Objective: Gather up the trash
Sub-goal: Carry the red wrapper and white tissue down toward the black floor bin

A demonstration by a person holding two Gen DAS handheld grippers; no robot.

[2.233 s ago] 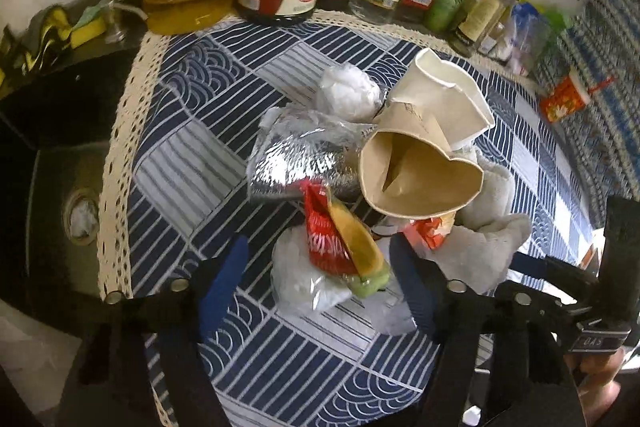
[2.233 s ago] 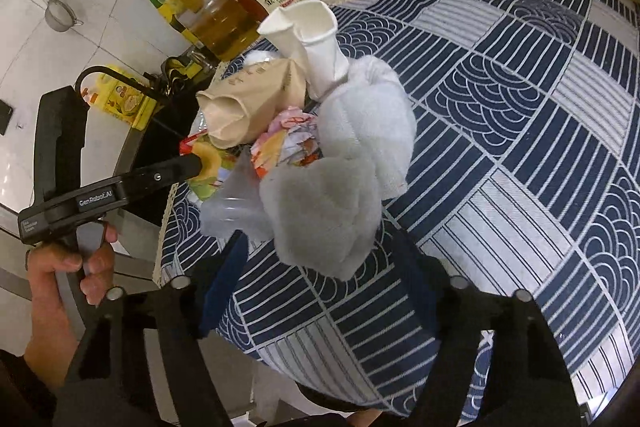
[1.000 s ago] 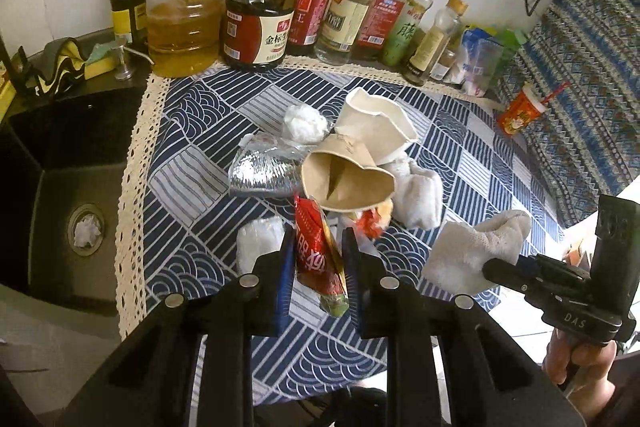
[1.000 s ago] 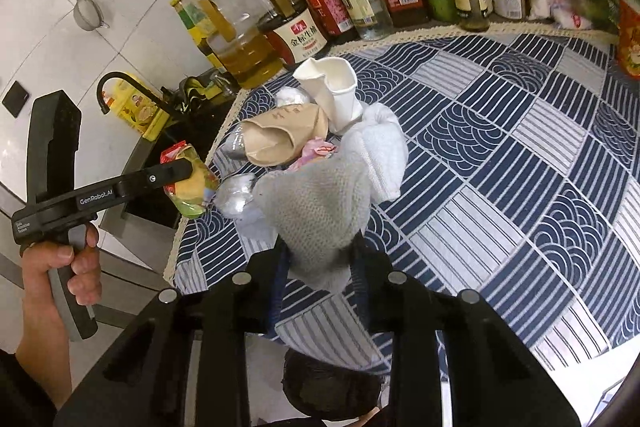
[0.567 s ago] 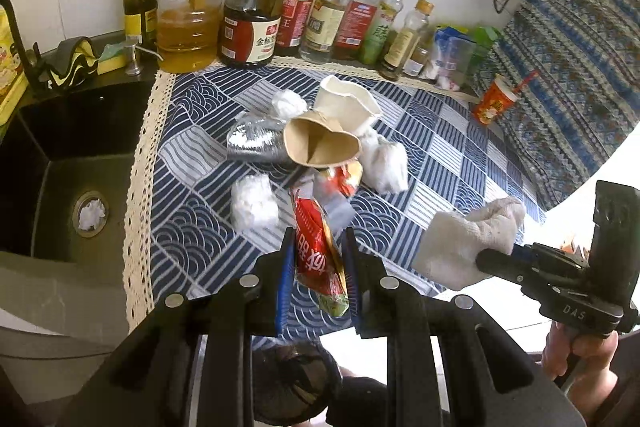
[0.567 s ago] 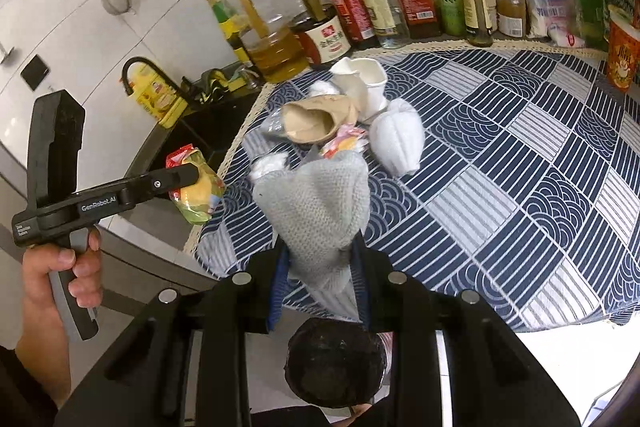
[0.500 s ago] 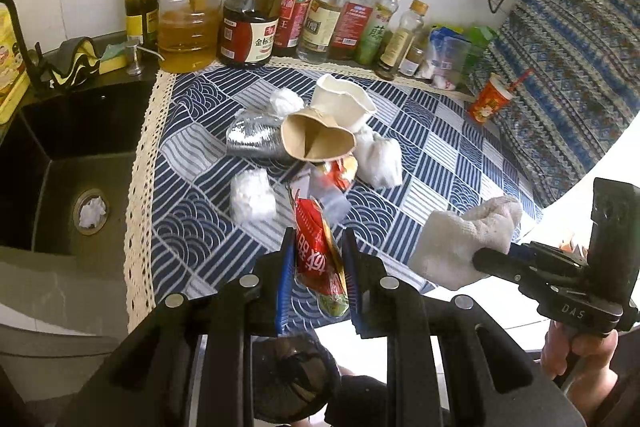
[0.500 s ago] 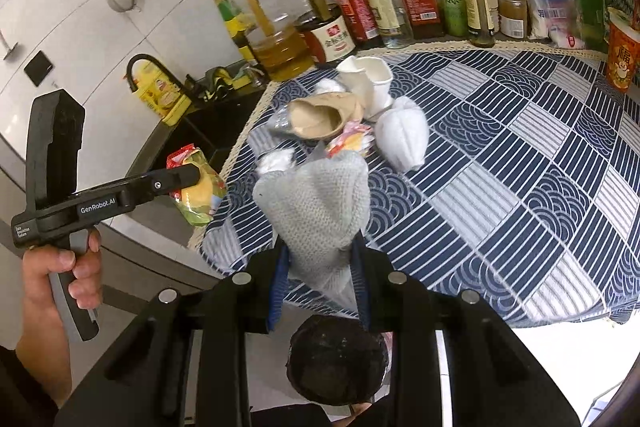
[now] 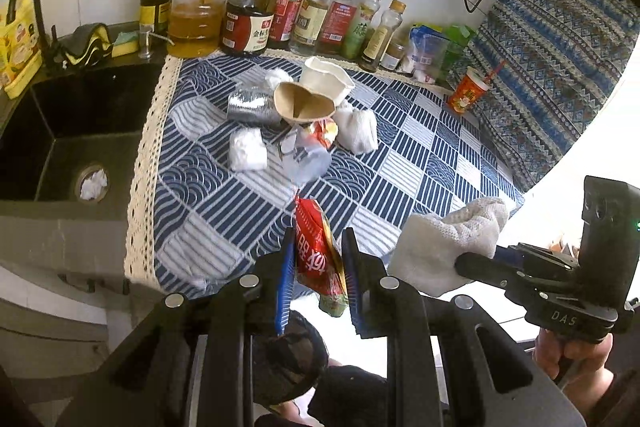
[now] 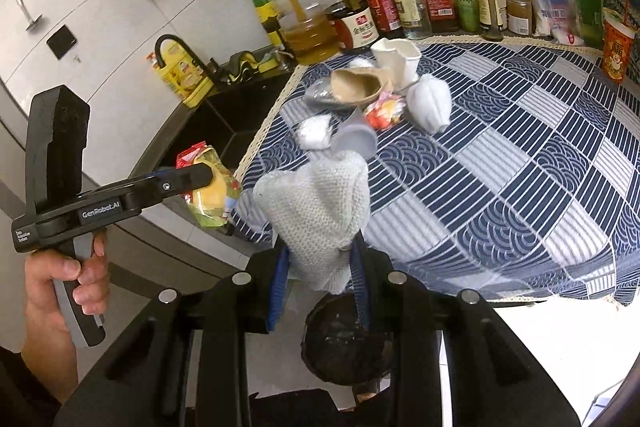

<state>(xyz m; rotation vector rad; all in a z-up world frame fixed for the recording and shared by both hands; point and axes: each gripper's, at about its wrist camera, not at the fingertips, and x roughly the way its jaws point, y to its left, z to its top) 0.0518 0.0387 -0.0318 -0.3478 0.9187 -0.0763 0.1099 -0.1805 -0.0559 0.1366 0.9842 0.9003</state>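
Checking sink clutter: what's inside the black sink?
A crumpled white wad sits in the drain of the black sink; the rest of the visible basin looks bare. Its near wall hides the front floor.

Glossy red plastic wrapper (image 9: 318,255), rough knitted cloth (image 10: 320,205), crinkled foil bag (image 9: 252,105), woven tablecloth (image 9: 404,163).

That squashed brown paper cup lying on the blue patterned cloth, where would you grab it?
Probably at the rim of the squashed brown paper cup, coming from above and the table's near edge. It lies on its side, mouth open toward that edge and pinched into a heart shape, so one finger can slip inside and one outside the thin wall.
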